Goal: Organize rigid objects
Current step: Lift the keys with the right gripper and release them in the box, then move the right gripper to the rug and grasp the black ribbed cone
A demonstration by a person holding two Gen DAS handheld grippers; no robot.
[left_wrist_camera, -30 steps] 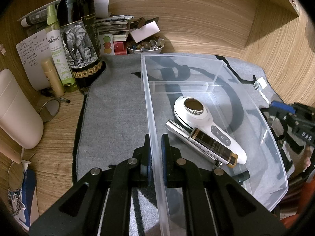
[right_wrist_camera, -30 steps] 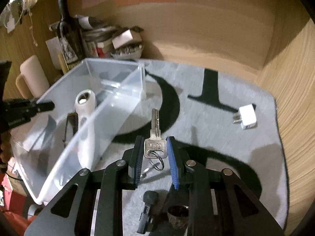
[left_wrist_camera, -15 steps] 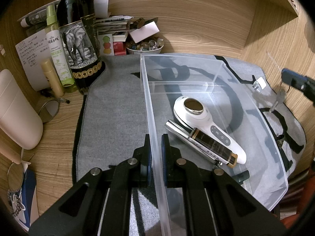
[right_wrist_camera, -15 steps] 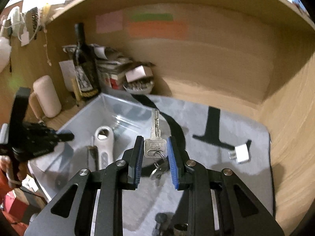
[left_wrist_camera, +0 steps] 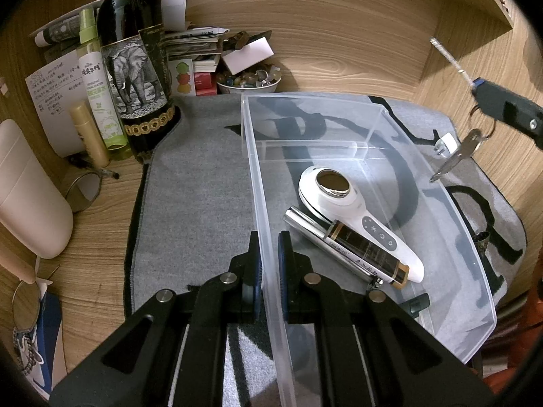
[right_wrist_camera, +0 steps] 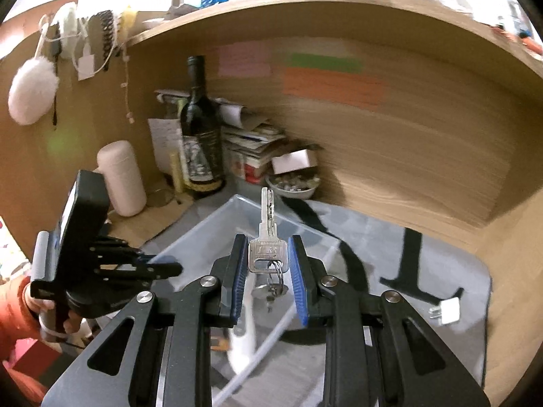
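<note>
While the grey mat (left_wrist_camera: 197,203) lies under it, the clear bin (left_wrist_camera: 475,271) has its near wall pinched by the left gripper (left_wrist_camera: 269,268). Inside lie a white handheld device (left_wrist_camera: 342,200) and a slim tube (left_wrist_camera: 359,247), touching. Right gripper (right_wrist_camera: 268,264) clamps a key (right_wrist_camera: 267,234) upright above the bin; a second key (left_wrist_camera: 458,156) dangles from its ring.
</note>
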